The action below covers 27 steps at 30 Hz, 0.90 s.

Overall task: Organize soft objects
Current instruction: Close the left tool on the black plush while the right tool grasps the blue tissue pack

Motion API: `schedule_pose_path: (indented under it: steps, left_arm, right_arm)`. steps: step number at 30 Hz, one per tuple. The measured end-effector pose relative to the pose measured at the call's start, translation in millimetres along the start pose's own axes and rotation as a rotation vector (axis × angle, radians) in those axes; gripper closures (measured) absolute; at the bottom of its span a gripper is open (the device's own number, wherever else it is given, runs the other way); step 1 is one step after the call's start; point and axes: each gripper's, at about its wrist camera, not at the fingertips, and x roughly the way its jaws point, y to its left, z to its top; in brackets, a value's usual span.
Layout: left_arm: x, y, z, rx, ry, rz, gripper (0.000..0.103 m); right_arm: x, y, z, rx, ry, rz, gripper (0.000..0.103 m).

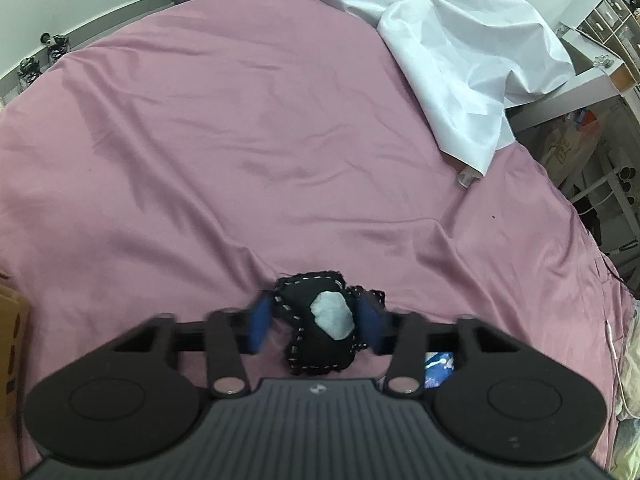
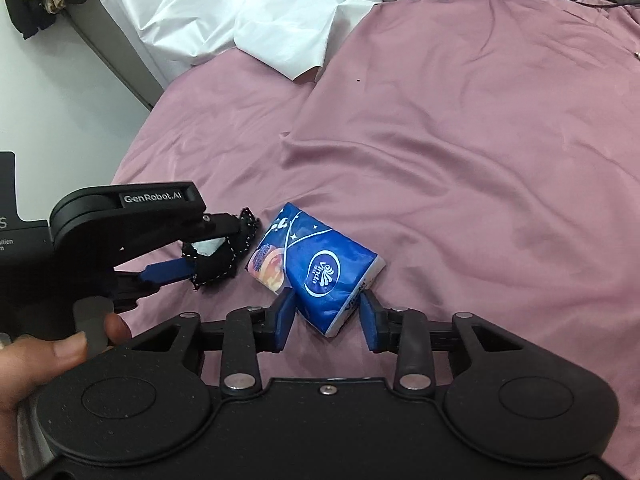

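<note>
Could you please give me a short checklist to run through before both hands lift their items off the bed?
1. Left gripper on the black pouch: the pouch sits between the jaws and seems pinched, but the near pad is blurred. Cannot tell.
2. Right gripper on the blue tissue pack: the jaws straddle only its near corner. Not ok.
3. Pouch and pack apart: a narrow gap shows in the right wrist view. Ok.
4. Pink sheet free of the jaws: no fold looks caught. Ok.
5. White cloth out of the way: it lies at the far side. Ok.
</note>
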Motion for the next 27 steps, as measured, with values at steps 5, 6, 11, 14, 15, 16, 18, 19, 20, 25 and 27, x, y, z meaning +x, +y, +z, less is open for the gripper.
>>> schedule_pose_path:
  steps: [5, 6, 11, 14, 15, 16, 18, 19, 20, 25, 27]
  left_arm:
    - [-8, 7, 1, -0.023, -0.011, -0.009, 0.083]
    - [-10, 9, 1, -0.03, -0.012, -0.006, 0.083]
    - [-24, 21, 0, -0.051, -0.024, 0.008, 0.084]
    - [-33, 30, 0, -0.059, -0.033, 0.025, 0.084]
    - [-36, 33, 0, -0.063, -0.035, 0.03, 0.084]
    - [-39, 35, 0, -0.067, -0.037, 0.035, 0.084]
    - [-47, 41, 0, -0.073, -0.043, 0.041, 0.084]
    - [-51, 43, 0, -0.074, -0.047, 0.045, 0.084]
    - [-56, 44, 0, -0.073, -0.052, 0.048, 0.084]
    - [-77, 47, -2, -0.065, -0.072, 0.057, 0.084]
    - [-87, 48, -5, -0.064, -0.079, 0.057, 0.084]
  right_arm:
    - [4, 8, 3, -0.034, 0.002, 0.026, 0.04]
    - [4, 12, 3, -0.048, 0.0, 0.029, 0.035]
    - [10, 18, 6, -0.081, -0.014, 0.013, 0.031]
    - [12, 19, 8, -0.072, -0.027, 0.007, 0.027]
    - [13, 21, 9, -0.075, -0.03, 0.001, 0.026]
    - [15, 23, 10, -0.083, -0.035, -0.011, 0.025]
    - [18, 27, 11, -0.099, -0.042, -0.03, 0.024]
    - [18, 29, 11, -0.106, -0.045, -0.037, 0.024]
    - [20, 30, 11, -0.112, -0.048, -0.047, 0.024]
    - [19, 36, 6, -0.159, -0.061, -0.09, 0.035]
    - [15, 37, 5, -0.171, -0.061, -0.097, 0.041]
